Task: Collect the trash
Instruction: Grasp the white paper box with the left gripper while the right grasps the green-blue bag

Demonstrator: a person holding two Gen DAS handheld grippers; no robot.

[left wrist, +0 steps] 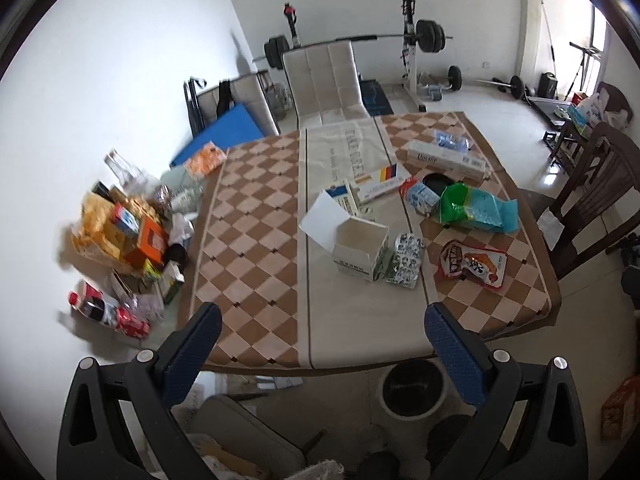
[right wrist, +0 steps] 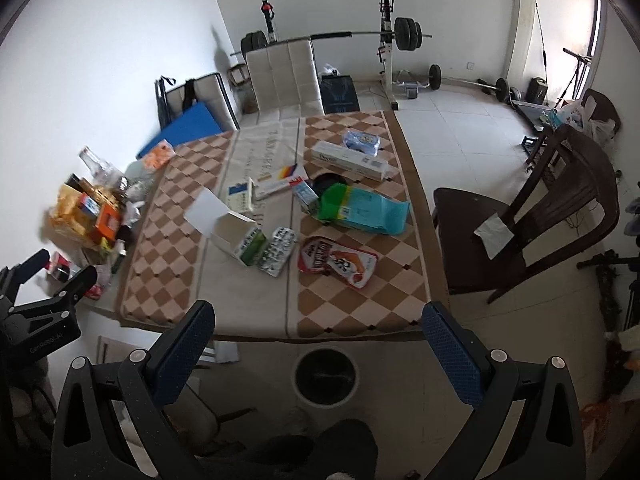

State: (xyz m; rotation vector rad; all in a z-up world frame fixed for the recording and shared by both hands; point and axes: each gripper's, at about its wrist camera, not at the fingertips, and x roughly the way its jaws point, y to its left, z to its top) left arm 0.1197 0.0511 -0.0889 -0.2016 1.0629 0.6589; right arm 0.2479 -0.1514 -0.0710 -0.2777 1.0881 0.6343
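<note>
Trash lies on a checkered table: an open white carton, a blister pack, a red snack bag, a green and blue bag and a long white box. A round bin stands on the floor before the table's near edge. My left gripper is open above that edge, holding nothing. My right gripper is open too, above the bin. The left gripper's fingers show at the right wrist view's left edge.
A heap of packets, bottles and boxes lies on the floor left of the table. A dark wooden chair stands on the right, a padded chair at the far side. Barbell racks stand behind.
</note>
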